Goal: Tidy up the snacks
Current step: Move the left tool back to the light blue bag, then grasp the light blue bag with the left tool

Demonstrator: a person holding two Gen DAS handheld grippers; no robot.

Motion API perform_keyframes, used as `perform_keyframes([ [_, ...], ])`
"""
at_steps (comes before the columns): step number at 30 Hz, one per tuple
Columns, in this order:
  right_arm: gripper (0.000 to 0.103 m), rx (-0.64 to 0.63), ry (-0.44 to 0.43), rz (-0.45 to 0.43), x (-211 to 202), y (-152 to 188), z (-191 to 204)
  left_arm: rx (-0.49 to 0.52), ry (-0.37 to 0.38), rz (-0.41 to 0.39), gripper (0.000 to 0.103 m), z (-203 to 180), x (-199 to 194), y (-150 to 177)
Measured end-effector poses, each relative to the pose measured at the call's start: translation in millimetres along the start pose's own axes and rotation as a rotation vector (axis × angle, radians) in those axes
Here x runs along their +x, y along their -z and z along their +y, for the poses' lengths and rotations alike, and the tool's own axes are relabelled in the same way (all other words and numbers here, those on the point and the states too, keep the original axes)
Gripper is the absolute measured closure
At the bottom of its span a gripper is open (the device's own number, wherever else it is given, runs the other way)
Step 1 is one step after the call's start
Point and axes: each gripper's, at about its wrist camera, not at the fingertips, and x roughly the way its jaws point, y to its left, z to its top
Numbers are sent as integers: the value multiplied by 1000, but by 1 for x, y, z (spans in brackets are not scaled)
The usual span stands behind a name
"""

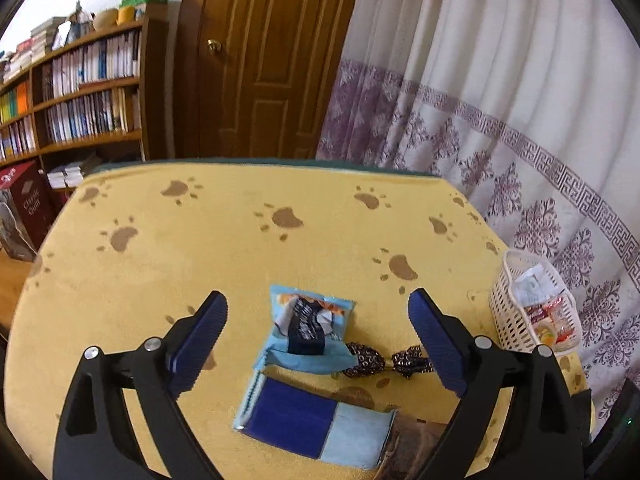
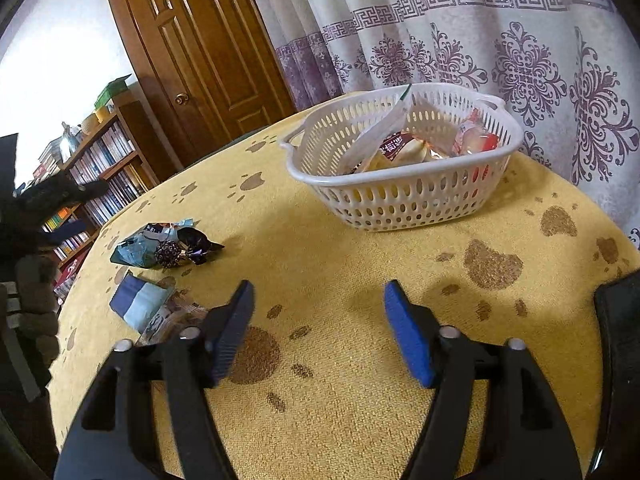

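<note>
Two handheld grippers hover over a table covered by a yellow cloth [image 1: 224, 240] printed with brown paw marks. The left gripper [image 1: 318, 326] has its jaws spread wide, with nothing pressed between the blue pads; a crumpled light-blue snack packet [image 1: 308, 326] lies on the cloth in the gap between the fingers, apart from both. Touching that packet on its right is a dark wrapped candy [image 1: 366, 360] with a patterned foil twist. Nearer the camera lies a flat packet [image 1: 312, 424], half dark blue and half pale blue, and a brownish packet [image 1: 412, 444] is partly tucked under its right end. A white perforated basket [image 1: 510, 316] stands at the far right edge of the table, beside the curtain [image 1: 500, 100], with several wrapped snacks [image 1: 548, 320] inside.

The right gripper [image 2: 320, 330] likewise holds nothing: its jaws stand apart over bare cloth. In its view the basket [image 2: 400, 196] sits ahead and slightly right, while the loose snacks lie well apart to the left. A wooden door [image 1: 260, 60] and a bookshelf [image 1: 80, 92] stand behind the table.
</note>
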Motion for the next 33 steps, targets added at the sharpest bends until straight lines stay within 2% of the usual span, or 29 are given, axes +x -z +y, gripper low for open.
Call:
perform_keyframes([
  [11,29,-47,14,13,3,1,8,6,-1,114,11,6,47,24],
  [19,29,-76,29,26,7,1,13,-32,1,138,12,21,56,29],
  [21,29,-78,32,28,7,1,14,-35,-2,141,15,22,59,30],
  [24,29,-81,34,30,7,1,14,-50,20,150,24,24,63,33],
  [26,29,-85,35,31,7,1,15,-55,24,148,36,24,63,34],
  [33,29,-105,39,31,8,2,18,-67,48,130,43,25,59,34],
])
